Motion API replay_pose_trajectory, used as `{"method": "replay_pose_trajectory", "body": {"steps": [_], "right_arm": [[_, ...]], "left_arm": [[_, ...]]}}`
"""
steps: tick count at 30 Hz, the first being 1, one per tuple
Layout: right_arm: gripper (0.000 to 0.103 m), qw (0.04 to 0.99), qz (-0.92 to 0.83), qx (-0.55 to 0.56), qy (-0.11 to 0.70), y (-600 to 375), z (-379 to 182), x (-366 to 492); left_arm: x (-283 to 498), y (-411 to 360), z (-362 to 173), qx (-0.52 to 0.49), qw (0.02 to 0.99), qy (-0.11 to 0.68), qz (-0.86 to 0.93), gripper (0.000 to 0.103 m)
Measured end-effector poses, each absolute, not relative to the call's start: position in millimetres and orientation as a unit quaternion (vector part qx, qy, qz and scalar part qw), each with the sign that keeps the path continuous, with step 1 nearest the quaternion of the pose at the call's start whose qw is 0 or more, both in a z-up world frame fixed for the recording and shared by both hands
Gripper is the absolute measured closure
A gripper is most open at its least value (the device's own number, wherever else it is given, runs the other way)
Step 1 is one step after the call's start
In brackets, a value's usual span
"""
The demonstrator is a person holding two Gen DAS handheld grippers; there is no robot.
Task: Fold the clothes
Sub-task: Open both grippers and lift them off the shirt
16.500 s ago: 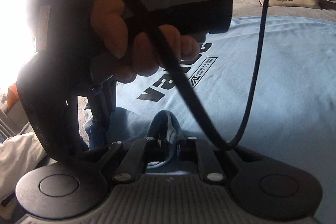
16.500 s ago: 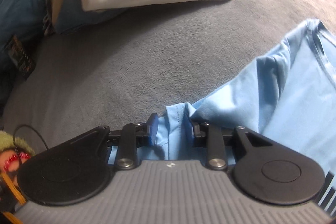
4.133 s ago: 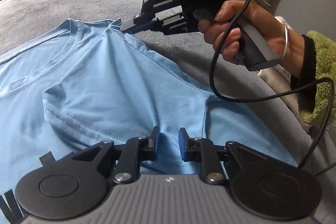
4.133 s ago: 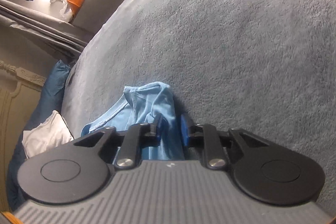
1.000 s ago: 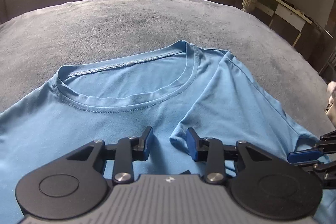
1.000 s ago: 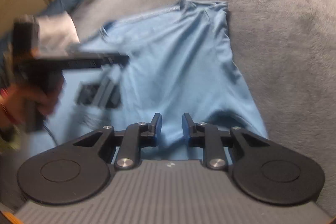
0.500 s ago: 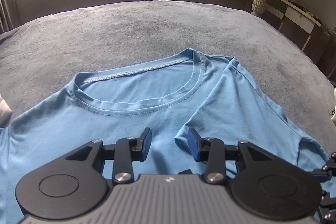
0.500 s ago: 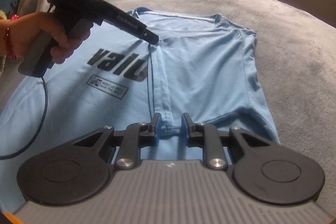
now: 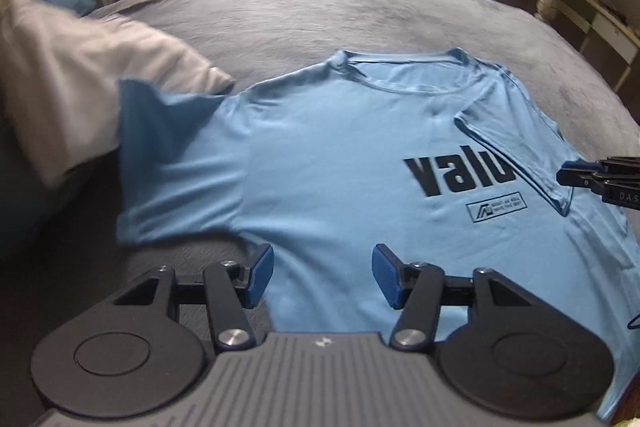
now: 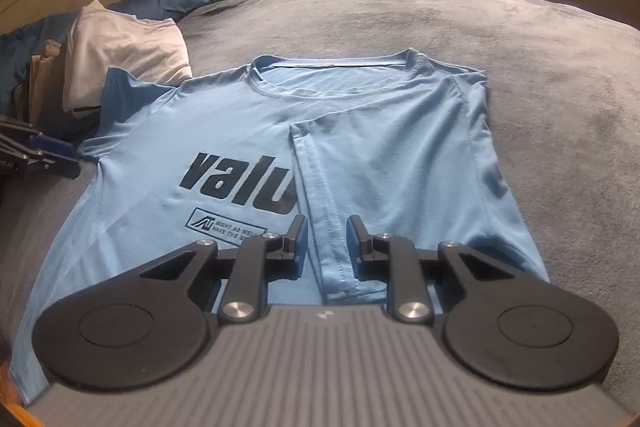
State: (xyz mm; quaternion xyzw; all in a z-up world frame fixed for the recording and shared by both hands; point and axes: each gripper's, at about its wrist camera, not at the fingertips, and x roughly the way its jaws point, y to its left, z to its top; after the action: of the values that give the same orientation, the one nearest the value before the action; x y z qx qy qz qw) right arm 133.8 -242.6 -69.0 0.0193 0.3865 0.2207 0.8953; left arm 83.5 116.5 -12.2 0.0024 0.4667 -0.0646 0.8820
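Blue T-shirt (image 9: 332, 163) lies flat on grey blanket (image 9: 320, 15), in left wrist view. One sleeve reaches white pillow (image 9: 76, 67). Left gripper (image 9: 323, 277) spread wide, jaws just been opening, holds nothing, shirt below. Right gripper tip at right edge.

Right wrist view: folded-over side of shirt (image 10: 400, 163) lies on top. Right gripper (image 10: 327, 241) jaws a little apart, sleeve hem between, not pinched.

Left gripper (image 9: 322, 277): grey ribbed body, two black round discs, black linkage arms with silver screws, blue-padded fingers (image 9: 260, 275). Right gripper (image 10: 327, 241): same build, with "DAS" lettering on its side.
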Motion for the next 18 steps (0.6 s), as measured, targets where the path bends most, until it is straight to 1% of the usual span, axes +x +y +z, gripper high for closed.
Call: {"method": "replay_pose_trajectory", "body": {"steps": [4, 8, 10, 13, 15, 17, 18], "right_arm": [[0.083, 0.888, 0.234, 0.007, 0.396, -221.6, -60.2, 139.7], [0.079, 0.876, 0.246, -0.013, 0.413, -196.7, -47.7, 143.1], [0.077, 0.868, 0.255, -0.028, 0.425, -182.4, -41.2, 143.8], [0.074, 0.854, 0.268, -0.051, 0.442, -160.7, -31.1, 145.1], [0.072, 0.844, 0.279, -0.071, 0.453, -144.1, -22.8, 146.9], [0.067, 0.835, 0.29, -0.088, 0.46, -126.5, -11.3, 150.0], [0.062, 0.832, 0.294, -0.096, 0.461, -116.7, -4.7, 153.0]], "left_arm": [[52.2, 167.5, -22.8, -0.1, 0.898, 0.429, -0.003, 0.045], [45.6, 195.7, -36.8, -0.159, 0.899, 0.405, 0.042, 0.045], [44.8, 204.1, -40.1, -0.178, 0.901, 0.393, 0.048, 0.045], [46.3, 210.5, -42.5, -0.178, 0.907, 0.377, 0.06, 0.041], [48.1, 214.7, -44.5, -0.189, 0.907, 0.37, 0.064, 0.041], [49.7, 219.2, -46.2, -0.201, 0.908, 0.362, 0.067, 0.04], [50.1, 221.5, -47.6, -0.209, 0.907, 0.358, 0.07, 0.04]]}}
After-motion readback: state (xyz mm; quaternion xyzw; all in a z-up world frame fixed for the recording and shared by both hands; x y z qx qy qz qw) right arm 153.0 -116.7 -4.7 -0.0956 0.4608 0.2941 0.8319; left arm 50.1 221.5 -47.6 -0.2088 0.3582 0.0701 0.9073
